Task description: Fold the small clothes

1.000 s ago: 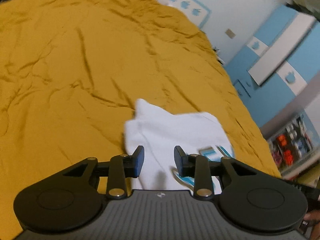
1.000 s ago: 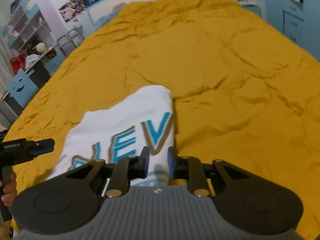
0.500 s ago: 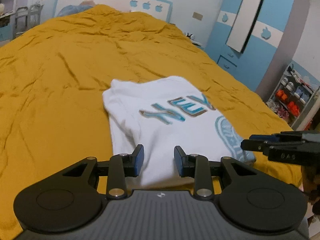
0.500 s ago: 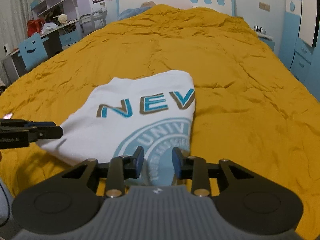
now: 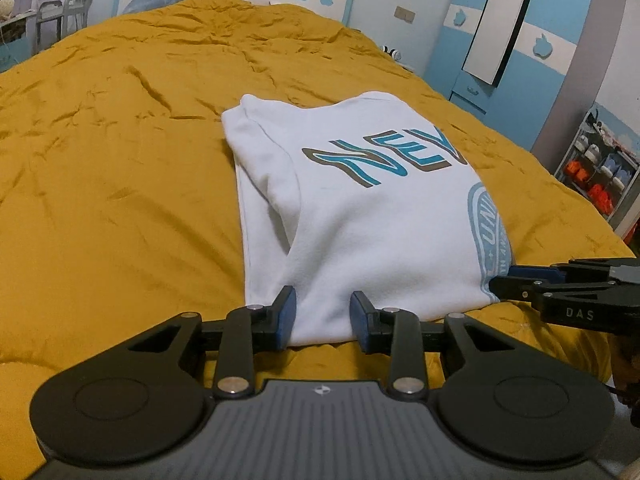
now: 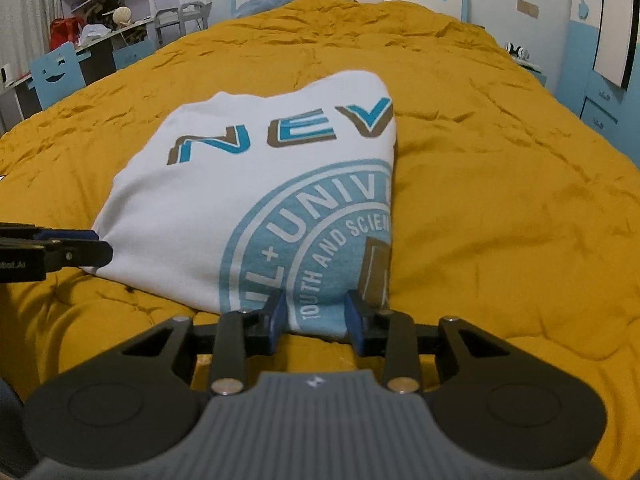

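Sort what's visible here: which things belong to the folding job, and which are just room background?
Job:
- white cotton T-shirt with blue printed lettering, partly folded
- left gripper, jaws open
- right gripper, jaws open
- mustard-yellow quilted bedspread

Background:
- blue smiley-face chair
- blue-and-white wardrobe

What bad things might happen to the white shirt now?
1. The left gripper and right gripper are open at the near edge of the shirt. Closing too shallow may catch only the top layer, so the fold opens.
2. A loose flap lies on the shirt's left side; lifting may let it slip out.
3. The yellow blanket is soft and wrinkled, so a gripper may pinch it too.
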Available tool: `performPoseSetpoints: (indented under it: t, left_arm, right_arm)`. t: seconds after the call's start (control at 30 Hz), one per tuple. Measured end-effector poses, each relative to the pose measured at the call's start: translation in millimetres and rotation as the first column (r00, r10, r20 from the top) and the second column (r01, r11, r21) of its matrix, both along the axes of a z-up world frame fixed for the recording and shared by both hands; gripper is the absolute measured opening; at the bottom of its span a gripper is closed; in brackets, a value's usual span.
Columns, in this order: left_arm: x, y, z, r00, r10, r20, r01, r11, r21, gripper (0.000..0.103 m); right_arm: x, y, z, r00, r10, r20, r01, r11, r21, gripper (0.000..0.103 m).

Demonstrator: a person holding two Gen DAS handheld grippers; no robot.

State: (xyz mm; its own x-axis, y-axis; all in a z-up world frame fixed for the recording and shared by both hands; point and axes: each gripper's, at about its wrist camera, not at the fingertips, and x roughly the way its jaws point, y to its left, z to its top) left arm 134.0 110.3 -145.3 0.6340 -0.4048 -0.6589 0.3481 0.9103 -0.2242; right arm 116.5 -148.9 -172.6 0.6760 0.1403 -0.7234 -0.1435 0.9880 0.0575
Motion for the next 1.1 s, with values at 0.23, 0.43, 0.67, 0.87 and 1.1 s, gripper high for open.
performPoseSetpoints:
  t: [0.23,0.43,0.67,0.87,1.1]
  left_arm:
    - [0,-1,12,1.0,-0.002,-0.003,0.002,1.0,0.004,0.039]
    - [-10,-5,50,0.998,0.021,0.062,-0.023,0.999,0.034,0.068]
    - [-40,-11,114,0.937,0.112,0.33,-0.146,0.986,0.08,0.092]
    - [-69,-20,148,0.871,0.165,0.462,-0.227,0.97,0.082,0.103]
    - [-95,-37,154,0.848,0.191,0.494,-0.267,0.96,0.087,0.103]
  right_arm:
    - [12,-1,20,0.999,0.011,-0.042,-0.012,1.0,-0.003,0.029]
    - [10,-1,67,1.0,0.015,-0.006,-0.015,1.0,0.02,0.074]
    - [-12,4,133,0.984,0.015,0.177,-0.017,1.0,0.007,0.082]
    - [-44,10,160,0.96,-0.041,0.276,0.038,0.999,0.018,0.082]
    - [-87,14,161,0.938,-0.104,0.331,0.087,0.994,0.067,0.082]
